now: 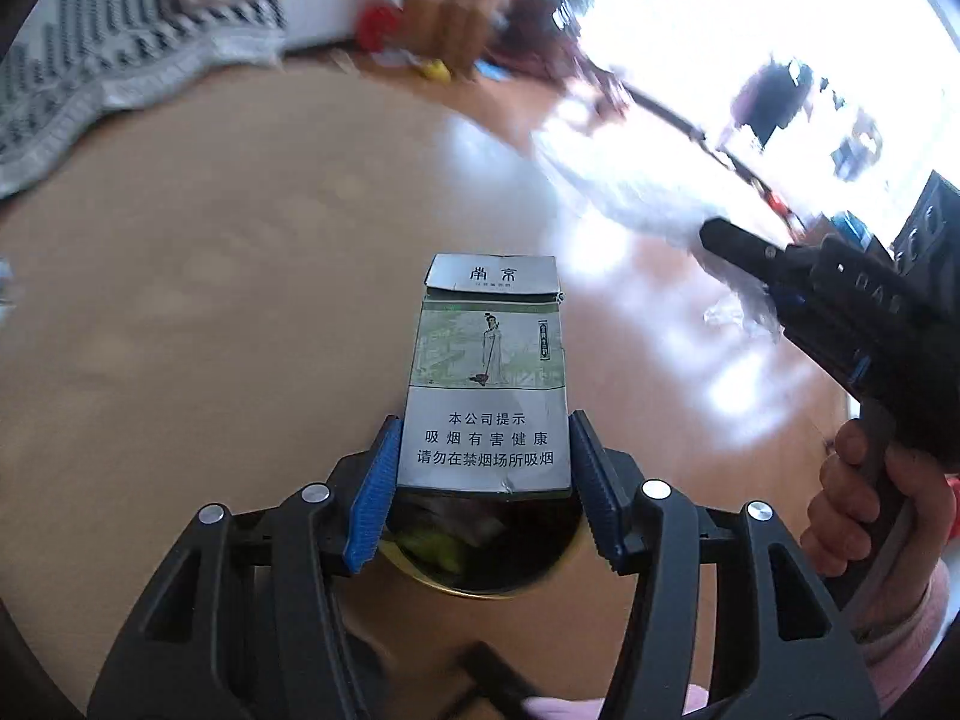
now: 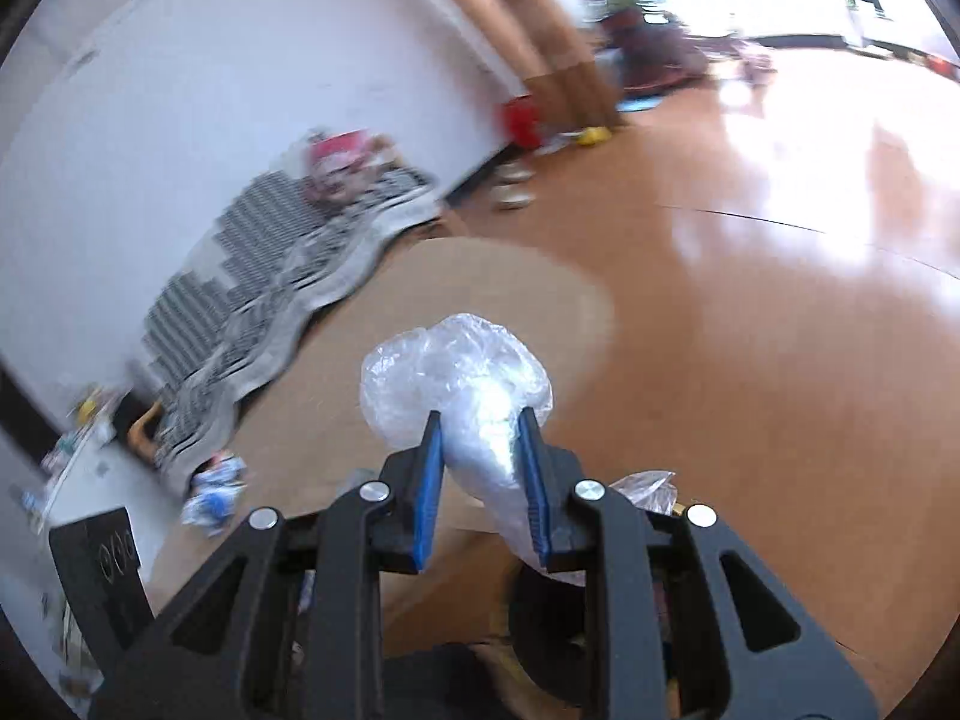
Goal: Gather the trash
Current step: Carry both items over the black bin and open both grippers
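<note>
Jaws of left gripper [image 1: 483, 462] pinch cig pack [image 1: 489, 378] (over bin [image 1: 480, 564]); right gripper [image 2: 480, 450] squeezes plastic wad [image 2: 456, 384].

My left tongs [image 1: 483, 480] are matt black plastic with ribbed blue rubbery pads and bright metal pivot pins. Between them I see a flattened grey printed cardboard cigarette pack [image 1: 489, 378], smooth with a slight sheen and creased edges. Below it is a round dark tin with a shiny gold-coloured metal rim [image 1: 480, 591]. The round tan tabletop [image 1: 210, 300] looks smooth and matt. My right tongs [image 2: 480, 474] pinch a crumpled clear plastic bag [image 2: 456, 372], glossy and wrinkled. The brown floor [image 2: 780, 300] is polished, glaring.
</note>
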Tool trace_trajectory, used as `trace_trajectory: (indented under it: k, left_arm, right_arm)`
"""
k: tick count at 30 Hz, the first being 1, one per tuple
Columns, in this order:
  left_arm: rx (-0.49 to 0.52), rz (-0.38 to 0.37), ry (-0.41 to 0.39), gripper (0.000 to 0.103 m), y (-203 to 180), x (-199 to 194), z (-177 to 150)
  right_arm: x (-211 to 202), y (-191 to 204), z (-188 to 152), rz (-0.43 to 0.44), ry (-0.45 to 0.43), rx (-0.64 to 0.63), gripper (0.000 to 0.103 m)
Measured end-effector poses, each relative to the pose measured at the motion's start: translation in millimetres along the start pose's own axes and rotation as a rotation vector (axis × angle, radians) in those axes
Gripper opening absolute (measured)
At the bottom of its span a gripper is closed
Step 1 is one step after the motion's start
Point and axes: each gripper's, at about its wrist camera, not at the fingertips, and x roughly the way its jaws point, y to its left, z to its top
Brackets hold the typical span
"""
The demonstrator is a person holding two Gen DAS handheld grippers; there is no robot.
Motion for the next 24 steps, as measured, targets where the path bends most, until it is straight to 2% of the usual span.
trace_trajectory:
  k: [3, 4, 8, 10, 16, 18, 22, 24]
  left_arm:
    - [0.001, 0.027, 0.124, 0.054, -23, 56, -21]
    - [0.015, 0.034, 0.161, 0.054, -27, 69, -29]
    - [0.077, 0.108, 0.249, 0.054, -24, 104, -48]
    - [0.062, 0.103, 0.305, 0.054, -18, 114, -52]
    - [0.027, 0.093, 0.308, 0.054, -7, 113, -54]
    - [0.038, 0.094, 0.310, 0.054, -11, 118, -44]
    - [0.063, 0.096, 0.311, 0.054, -17, 115, -45]
    - [0.059, 0.096, 0.306, 0.054, -17, 113, -46]
  right_arm:
    - [6, -62, -21, -0.061, 0.091, 0.117, 0.025]
    - [16, -83, -35, -0.087, 0.146, 0.151, 0.025]
    - [50, -124, -75, -0.130, 0.275, 0.238, 0.025]
    - [63, -136, -89, -0.125, 0.302, 0.298, 0.024]
    - [75, -135, -91, -0.123, 0.331, 0.313, 0.024]
    - [73, -138, -91, -0.123, 0.336, 0.314, 0.024]
    - [80, -126, -87, -0.124, 0.346, 0.317, 0.024]
    - [89, -118, -83, -0.129, 0.347, 0.320, 0.035]
